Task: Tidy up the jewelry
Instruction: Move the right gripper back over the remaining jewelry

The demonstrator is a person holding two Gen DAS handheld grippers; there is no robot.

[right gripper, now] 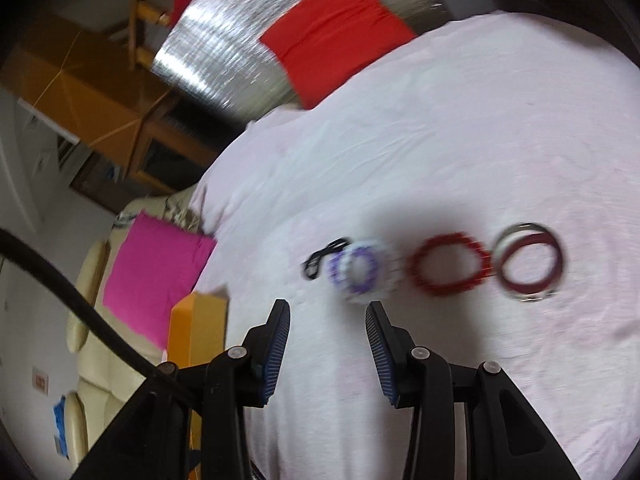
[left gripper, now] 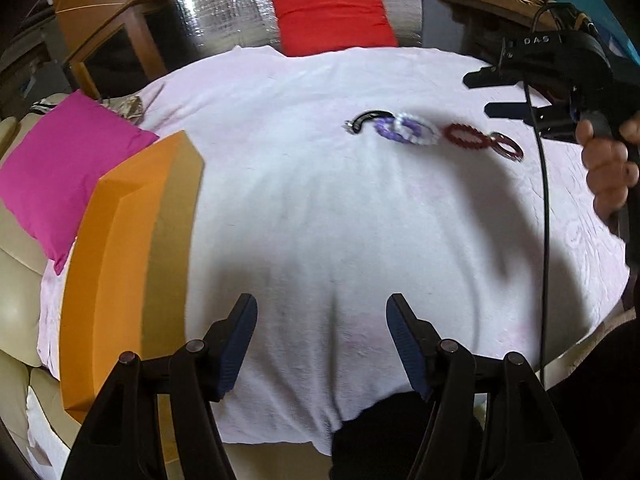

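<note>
Over on the left sits an orange box (left gripper: pixel 132 264) at the edge of the pale pink cloth (left gripper: pixel 320 220), nothing visibly in it from here. The left gripper (left gripper: pixel 322 344) hangs low over bare cloth, fingers spread, holding nothing. Further along, the jewelry lies in a row: a black piece (right gripper: pixel 324 258), a purple-and-white bracelet (right gripper: pixel 362 270), a red beaded bracelet (right gripper: pixel 450 264), then dark red bangles (right gripper: pixel 530 262). The right gripper (right gripper: pixel 328 354) hovers just short of the purple one, fingers apart, empty. Looks to me like sorting has barely begun; every piece seems still to be moved
</note>
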